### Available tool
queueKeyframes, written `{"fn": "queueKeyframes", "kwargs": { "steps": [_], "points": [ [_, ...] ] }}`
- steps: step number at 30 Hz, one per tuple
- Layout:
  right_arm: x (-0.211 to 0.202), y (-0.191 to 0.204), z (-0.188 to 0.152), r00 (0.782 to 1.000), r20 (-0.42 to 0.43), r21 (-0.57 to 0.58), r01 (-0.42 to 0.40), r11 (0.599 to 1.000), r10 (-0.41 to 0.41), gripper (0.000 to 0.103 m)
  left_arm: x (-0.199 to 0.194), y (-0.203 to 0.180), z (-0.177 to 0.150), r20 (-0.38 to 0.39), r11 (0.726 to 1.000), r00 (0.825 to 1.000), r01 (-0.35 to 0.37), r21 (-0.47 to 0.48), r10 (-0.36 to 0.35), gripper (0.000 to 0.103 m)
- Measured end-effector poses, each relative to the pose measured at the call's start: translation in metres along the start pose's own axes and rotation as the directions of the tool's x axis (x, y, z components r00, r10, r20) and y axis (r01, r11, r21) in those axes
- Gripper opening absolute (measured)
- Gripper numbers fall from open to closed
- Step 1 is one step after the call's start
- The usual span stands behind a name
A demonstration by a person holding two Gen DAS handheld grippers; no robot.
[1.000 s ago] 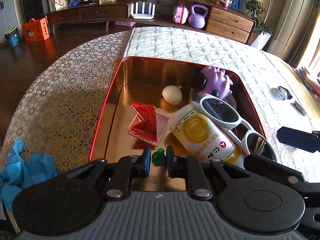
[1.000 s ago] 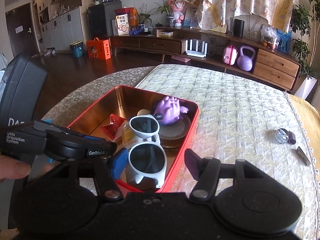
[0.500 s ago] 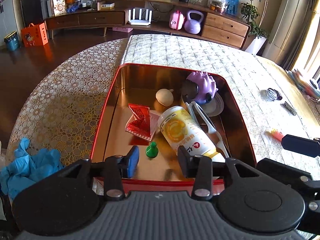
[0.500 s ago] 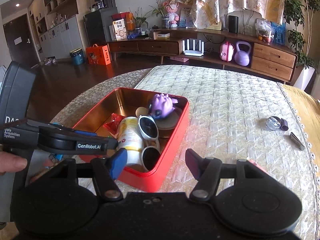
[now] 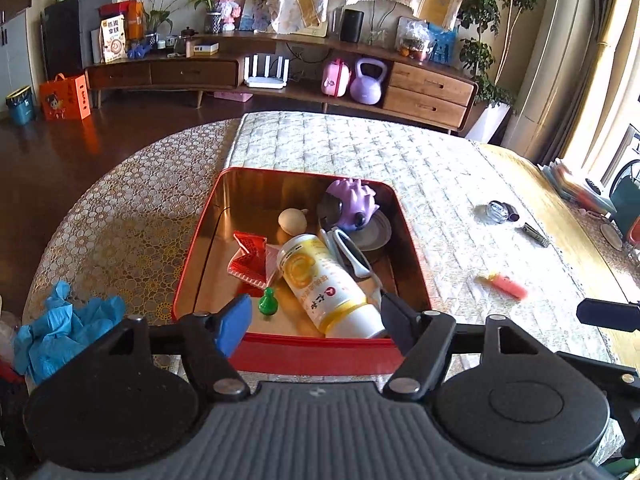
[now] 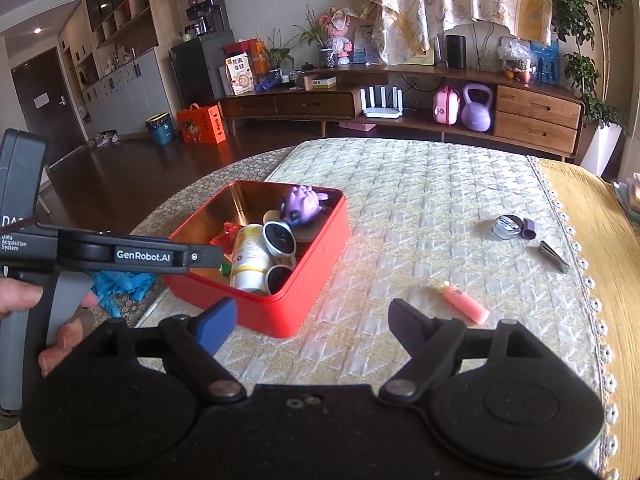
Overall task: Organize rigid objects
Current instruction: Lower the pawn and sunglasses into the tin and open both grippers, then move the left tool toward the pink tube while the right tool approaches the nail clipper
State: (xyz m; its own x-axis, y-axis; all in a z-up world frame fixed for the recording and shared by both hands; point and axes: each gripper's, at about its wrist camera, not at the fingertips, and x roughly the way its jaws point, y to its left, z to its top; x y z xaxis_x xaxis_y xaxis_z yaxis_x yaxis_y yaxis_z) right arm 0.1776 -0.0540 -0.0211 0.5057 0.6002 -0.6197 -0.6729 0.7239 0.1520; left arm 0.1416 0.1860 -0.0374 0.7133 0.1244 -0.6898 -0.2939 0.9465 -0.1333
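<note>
Withdrawn from red tin [image 5: 316, 354], left gripper [image 5: 316, 316] fingers released, empty; green pawn [image 5: 267, 302], bottle [image 5: 320, 280], sunglasses [image 6: 280, 252] inside; right gripper [image 6: 312, 322] fingers released.

Red tin [image 5: 320, 354] outside, coppery-gold inside. In it: white bottle [image 5: 320, 280] with yellow label and red logo, purple spiky toy [image 5: 352, 200], white-framed sunglasses [image 6: 280, 248] with dark lenses, red packet [image 5: 250, 256], green pawn-shaped piece [image 5: 267, 302], cream egg-shaped item [image 5: 292, 220], grey dish [image 5: 374, 234]. Table cover [image 6: 420, 208]: pale cream quilted zigzag; left part gold circle lace; right edge yellow. Pink tube [image 6: 466, 304] with yellow cap. Blue gloves [image 5: 64, 328]. One blue finger pad [image 5: 234, 322] on each gripper, the rest black.
</note>
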Motion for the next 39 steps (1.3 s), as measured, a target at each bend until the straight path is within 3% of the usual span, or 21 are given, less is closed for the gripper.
{"fn": "queueKeyframes", "kwargs": {
  "steps": [4,9,16,23,28,39],
  "points": [
    [-0.015,-0.015,-0.008,1.000,0.013,0.024,0.013,1.000,-0.013,0.091,-0.007,-0.018,-0.003,0.001,0.999,1.000,0.020,0.025,-0.021,0.074],
    [-0.029,-0.040,-0.018,0.998,0.032,0.055,0.049,0.997,-0.051,0.103,-0.010,-0.043,-0.006,0.001,0.998,0.999,0.035,0.055,-0.035,0.082],
    [-0.037,-0.083,-0.030,0.993,0.023,0.136,0.111,0.984,-0.115,0.103,-0.004,-0.079,-0.010,-0.004,0.994,0.998,0.066,0.084,-0.066,0.083],
    [-0.038,-0.126,-0.033,0.983,0.009,0.141,0.182,0.973,-0.185,0.103,0.009,-0.120,-0.015,-0.013,0.987,0.994,0.112,0.119,-0.111,0.083],
    [-0.030,-0.159,-0.037,0.975,-0.021,0.136,0.224,0.965,-0.223,0.103,0.030,-0.150,-0.018,-0.040,0.986,0.995,0.097,0.138,-0.092,0.083],
    [-0.002,-0.204,-0.029,0.979,-0.012,0.043,0.202,0.978,-0.202,0.103,0.087,-0.196,-0.015,-0.102,0.993,0.994,0.057,0.107,-0.046,0.083]
  ]
}}
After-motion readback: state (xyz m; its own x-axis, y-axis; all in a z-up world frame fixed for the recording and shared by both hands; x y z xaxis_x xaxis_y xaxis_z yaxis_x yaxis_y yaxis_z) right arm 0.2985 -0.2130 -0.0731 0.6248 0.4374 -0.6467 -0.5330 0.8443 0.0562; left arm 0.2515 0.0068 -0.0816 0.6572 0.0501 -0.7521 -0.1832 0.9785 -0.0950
